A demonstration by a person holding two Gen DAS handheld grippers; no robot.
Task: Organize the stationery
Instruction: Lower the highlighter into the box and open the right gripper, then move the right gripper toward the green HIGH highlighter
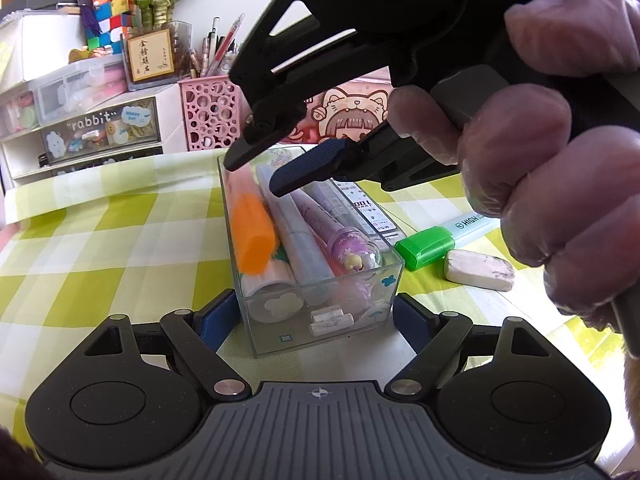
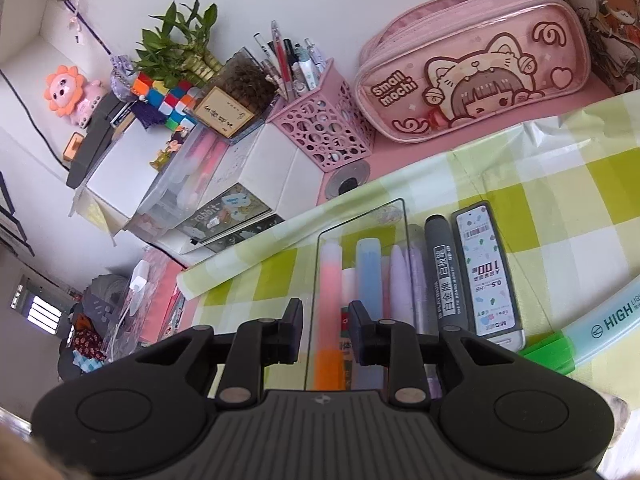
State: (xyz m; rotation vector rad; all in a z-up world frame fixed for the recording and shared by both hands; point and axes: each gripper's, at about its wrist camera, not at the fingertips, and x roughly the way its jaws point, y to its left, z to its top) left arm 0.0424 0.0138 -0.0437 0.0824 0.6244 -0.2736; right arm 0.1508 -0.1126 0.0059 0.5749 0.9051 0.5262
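Your left claw (image 1: 314, 314) sits at the near end of the clear plastic box (image 1: 320, 312), one blue pad on each side of it — the pads look to be against the walls, holding the box on the checked bench cloth (image 1: 100, 248). Your right claw (image 1: 256, 178) hangs over the far end of the box, its jaws narrow and empty. Just below it an orange-capped highlighter (image 1: 252, 240) lies blurred on top of the other pens in the box: a blue one, a lilac one and a purple pen with a clear dome end (image 1: 352, 256). Small white eraser bits (image 1: 332, 318) rest on the box floor near you. Outside the box, to its right, lie a grey whiteboard marker (image 2: 442, 276), a lead refill case (image 2: 486, 276), a green-capped highlighter (image 1: 428, 246) and a worn white eraser (image 1: 478, 270).
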